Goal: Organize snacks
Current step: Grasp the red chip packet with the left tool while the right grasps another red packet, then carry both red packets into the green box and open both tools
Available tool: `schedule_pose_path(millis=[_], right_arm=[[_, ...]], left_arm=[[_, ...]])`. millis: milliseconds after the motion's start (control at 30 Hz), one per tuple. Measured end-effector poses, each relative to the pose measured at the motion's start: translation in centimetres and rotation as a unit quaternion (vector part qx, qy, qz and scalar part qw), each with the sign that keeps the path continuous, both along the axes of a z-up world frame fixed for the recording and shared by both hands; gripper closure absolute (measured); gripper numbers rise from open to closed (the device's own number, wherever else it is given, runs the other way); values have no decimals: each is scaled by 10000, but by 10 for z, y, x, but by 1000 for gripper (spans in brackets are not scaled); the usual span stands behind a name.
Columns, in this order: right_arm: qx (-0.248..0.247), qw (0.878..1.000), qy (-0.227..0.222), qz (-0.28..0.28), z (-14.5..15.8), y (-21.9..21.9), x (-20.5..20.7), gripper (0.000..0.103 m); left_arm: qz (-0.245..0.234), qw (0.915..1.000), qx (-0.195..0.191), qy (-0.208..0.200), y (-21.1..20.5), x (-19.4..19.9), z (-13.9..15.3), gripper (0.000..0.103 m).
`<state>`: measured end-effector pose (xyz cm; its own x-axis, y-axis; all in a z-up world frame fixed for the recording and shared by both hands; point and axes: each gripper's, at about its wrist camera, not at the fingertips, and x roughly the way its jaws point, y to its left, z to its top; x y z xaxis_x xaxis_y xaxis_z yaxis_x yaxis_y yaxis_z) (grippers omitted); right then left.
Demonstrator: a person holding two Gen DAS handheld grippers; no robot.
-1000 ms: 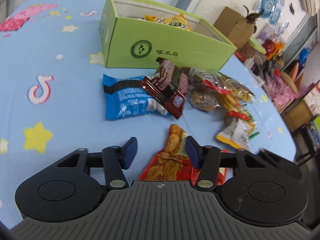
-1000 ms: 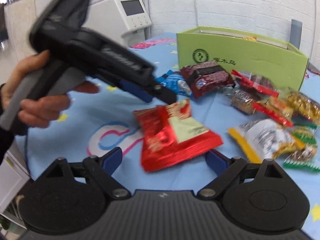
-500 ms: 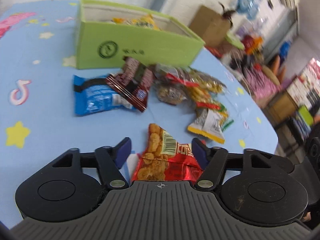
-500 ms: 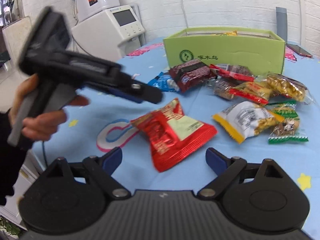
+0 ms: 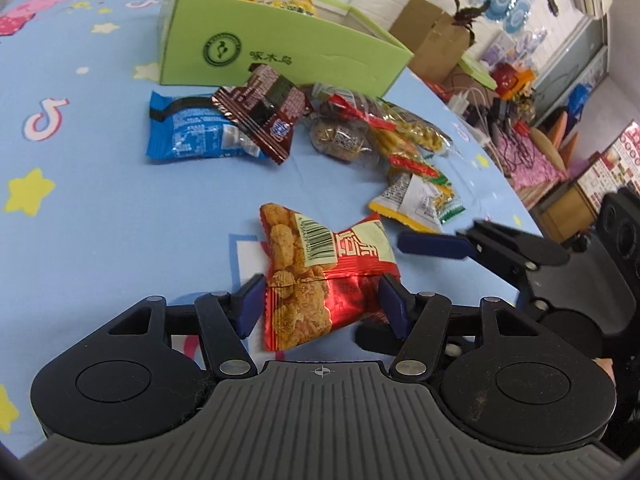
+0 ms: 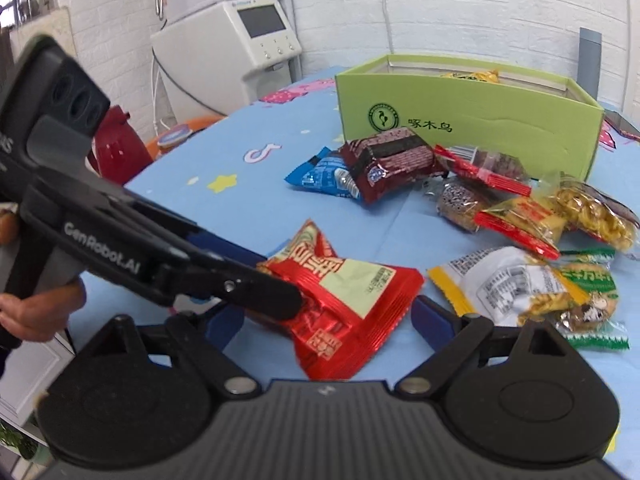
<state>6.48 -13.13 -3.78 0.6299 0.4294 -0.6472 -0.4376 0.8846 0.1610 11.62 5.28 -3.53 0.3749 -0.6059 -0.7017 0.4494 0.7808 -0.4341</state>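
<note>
From your left wrist, the left gripper [image 5: 322, 306] straddles the near end of the red packet [image 5: 324, 276], which lies on the blue cloth [image 5: 80, 240]. Its jaws have just been opening, and the packet sits between them with a sliver of gap on each side — no pad presses it, so the gripper stands open around the packet, not holding it. Beyond lie the blue packet [image 5: 192, 136] and the dark red packet [image 5: 266, 114] overlapping it, then a heap of clear and yellow bags, and behind them all the green box [image 5: 280, 52], which already holds at least one yellow bag. The right gripper's blue finger [image 5: 434, 246] reaches in from the right, just beside the red packet.

From your right wrist, the right gripper [image 6: 324, 318] has its jaws wide apart with the red packet [image 6: 352, 300] lying between them, touched by neither. The left gripper [image 6: 276, 296] comes in from the left, its tip at the packet's near-left corner; your hand [image 6: 36, 312] is on its handle. The box [image 6: 472, 120] stands at the far side, well apart from the packet.

I judge the step to be picking up the red packet — most snacks are not yet in the box. Next, one gripper has to close on it, and with both set around the same packet you should decide which one takes it. The foil looks slick and puffy, so pinch a crimped edge, then lift clear of the heap before heading for the box.
</note>
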Motion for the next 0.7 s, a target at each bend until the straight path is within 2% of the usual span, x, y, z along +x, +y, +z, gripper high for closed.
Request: schedule_pose_path(millis=[67, 133, 300, 400, 467, 500, 567, 700], right_arm=[[174, 9998, 15, -75, 1, -7, -9, 10], [236, 9996, 39, -149, -2, -9, -13, 13], [545, 9976, 136, -394, -10, -9, -8, 15], [437, 9982, 14, -405, -13, 0, -4, 16], [240, 9989, -95, -393, -13, 7, -3, 29], [285, 9990, -61, -339, -11, 7, -3, 41], [303, 9991, 5, -284, -9, 6, -3, 45], [200, 9994, -140, -240, 3, 7, 0, 46]], left_arm=[[40, 9999, -61, -140, 5, 1, 4, 52], [109, 9999, -59, -104, 7, 8, 4, 52], [-91, 9995, -272, 161, 5, 20, -3, 58], [-114, 9992, -349, 163, 5, 18, -8, 62], [-2, 9991, -381, 204, 9, 17, -8, 70], [50, 9987, -436, 272, 12, 16, -8, 73], [161, 9978, -531, 372, 17, 16, -6, 76], [290, 9973, -626, 253, 18, 20, 10, 76]])
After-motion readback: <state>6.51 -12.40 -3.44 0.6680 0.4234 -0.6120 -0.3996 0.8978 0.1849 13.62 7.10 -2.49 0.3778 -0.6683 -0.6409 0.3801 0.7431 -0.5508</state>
